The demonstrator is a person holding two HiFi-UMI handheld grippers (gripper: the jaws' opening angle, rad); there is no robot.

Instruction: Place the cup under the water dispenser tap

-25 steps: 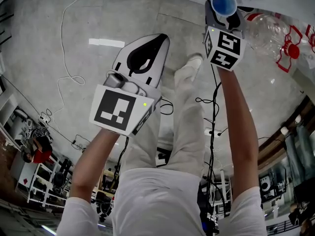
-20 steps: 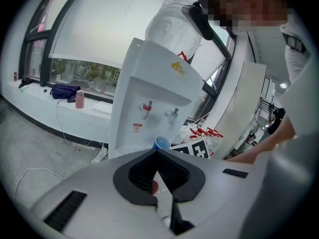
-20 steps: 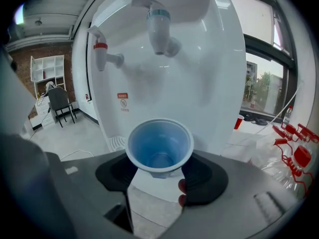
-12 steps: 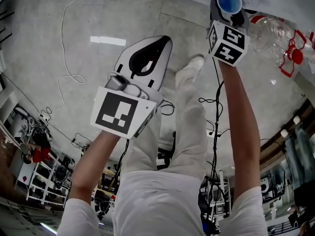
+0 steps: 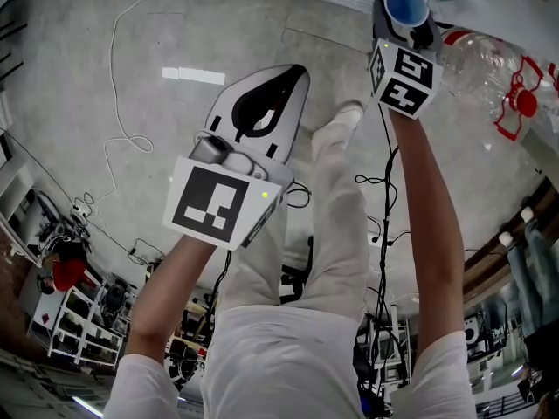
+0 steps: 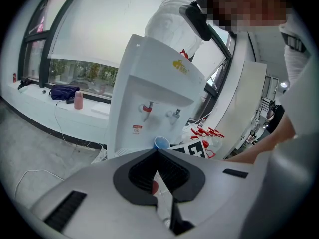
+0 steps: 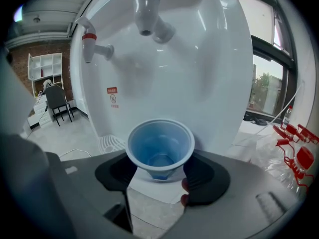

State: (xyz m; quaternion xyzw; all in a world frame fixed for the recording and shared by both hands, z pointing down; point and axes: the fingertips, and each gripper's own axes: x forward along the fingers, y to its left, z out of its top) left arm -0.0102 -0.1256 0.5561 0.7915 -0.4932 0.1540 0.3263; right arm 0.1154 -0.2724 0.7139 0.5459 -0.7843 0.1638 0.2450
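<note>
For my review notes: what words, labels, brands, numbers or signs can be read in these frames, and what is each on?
Nothing here can be quoted as readable text.
On the white water dispenser, the red-and-white sticker on its front: a round prohibition sign, print too small to read.
On the dispenser's upper panel, the yellow logo: too blurred to read.

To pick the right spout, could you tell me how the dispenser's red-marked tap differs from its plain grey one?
The red-marked tap has a red band; the plain grey tap has none. In the right gripper view the plain grey tap hangs almost over the blue cup, while the red-marked tap stands off to its left. Both jut from the white water dispenser's front.
</note>
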